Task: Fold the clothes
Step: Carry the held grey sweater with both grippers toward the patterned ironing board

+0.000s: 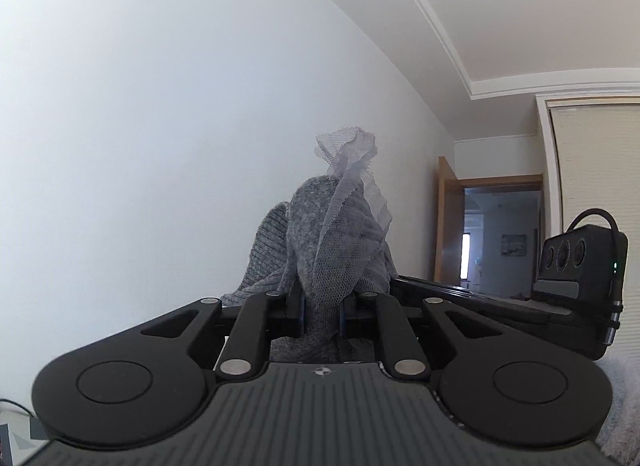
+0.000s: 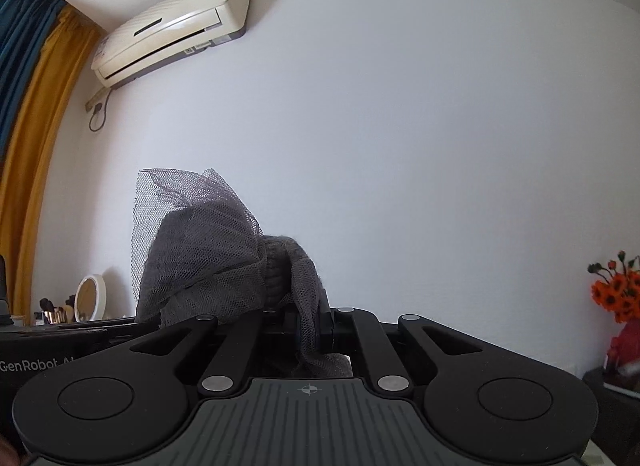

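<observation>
A grey knit garment [image 1: 316,225] with a sheer mesh layer bunches up above my left gripper [image 1: 322,312], which is shut on its fabric and lifted toward the white wall. The right wrist view shows the same grey garment [image 2: 208,266], its mesh frill standing up at the left, pinched in my right gripper [image 2: 314,330], which is shut on the cloth. Both grippers point roughly level, slightly upward. The rest of the garment hangs below, hidden by the gripper bodies. The other gripper's black body [image 1: 576,278] shows at the right of the left wrist view.
A white wall fills both views. An open doorway [image 1: 500,234] and a wardrobe lie to the right. An air conditioner [image 2: 172,25], yellow and blue curtains [image 2: 44,125], a round mirror [image 2: 90,298] and orange flowers [image 2: 616,294] ring the right wrist view.
</observation>
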